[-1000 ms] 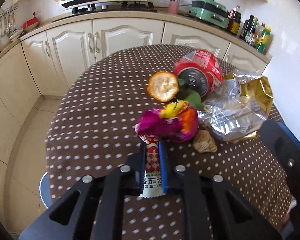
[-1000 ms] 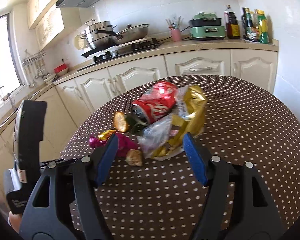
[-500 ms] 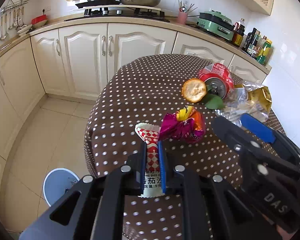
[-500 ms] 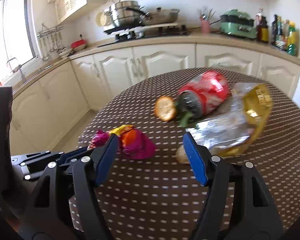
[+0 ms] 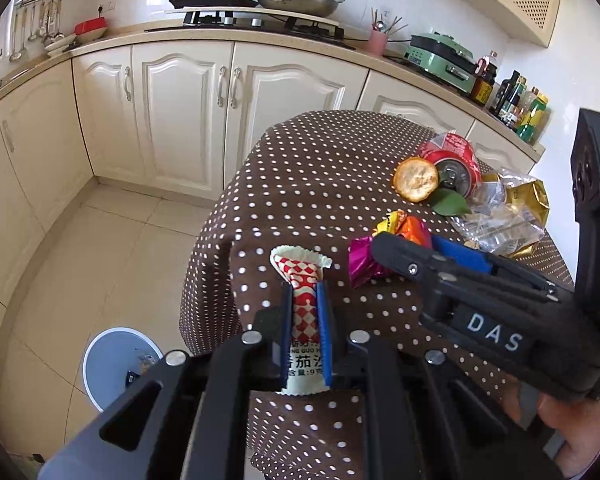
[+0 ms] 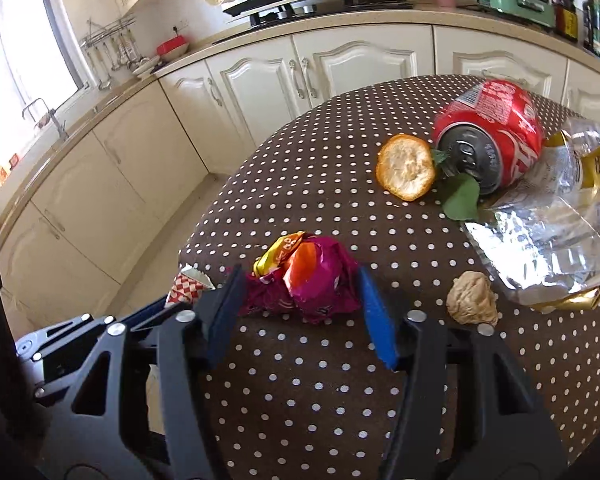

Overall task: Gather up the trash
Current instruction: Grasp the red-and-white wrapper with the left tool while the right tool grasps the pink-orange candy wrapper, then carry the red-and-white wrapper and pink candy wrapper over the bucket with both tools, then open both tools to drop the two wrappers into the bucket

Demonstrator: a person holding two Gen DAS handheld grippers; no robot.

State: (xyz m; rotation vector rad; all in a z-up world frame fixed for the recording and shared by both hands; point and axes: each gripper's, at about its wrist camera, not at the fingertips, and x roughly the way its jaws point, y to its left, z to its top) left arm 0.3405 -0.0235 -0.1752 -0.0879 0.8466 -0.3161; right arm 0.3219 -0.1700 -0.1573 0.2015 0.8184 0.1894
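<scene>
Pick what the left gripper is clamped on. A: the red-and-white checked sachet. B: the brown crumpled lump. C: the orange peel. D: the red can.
A: the left gripper has its jaws shut on the checked sachet, held over the table's edge, while the can, peel and lump lie on the table.

Your round table (image 6: 300,152) with the brown polka-dot cloth has a crushed red can (image 6: 496,132) on it. Orange peel (image 6: 406,166) and a leaf (image 6: 462,198) touch the can, foil bag (image 6: 548,232) beside, crumpled pink wrapper (image 6: 312,280) nearer the edge.
</scene>
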